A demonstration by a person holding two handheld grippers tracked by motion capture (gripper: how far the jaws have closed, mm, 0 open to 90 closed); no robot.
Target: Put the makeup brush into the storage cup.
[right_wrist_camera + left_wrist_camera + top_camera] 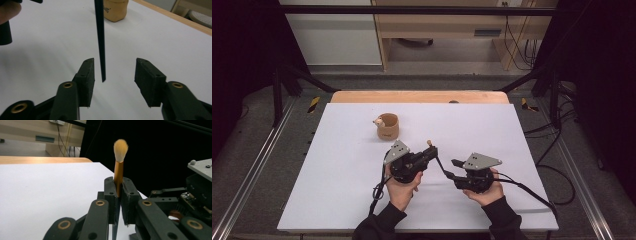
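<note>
A white table [337,200] took up most of the high view, with a tan cup [388,126] standing far and left of centre, something small and pale poking over its rim. Nearer, the two hands met at mid-table. The left gripper [118,192] was clamped tight on a makeup brush [119,170], jaws pinching the copper ferrule so the cream bristles rose above them and the thin black handle ran out below. That handle's tip hung between the jaws of the right gripper [113,72], which stood partly apart and touched nothing. The handover looked complete on the left side. To do the next part well, the right hand should probably draw straight back from the handle without brushing it, and the left should keep its firm pinch while carrying the brush left and far toward the cup
</note>
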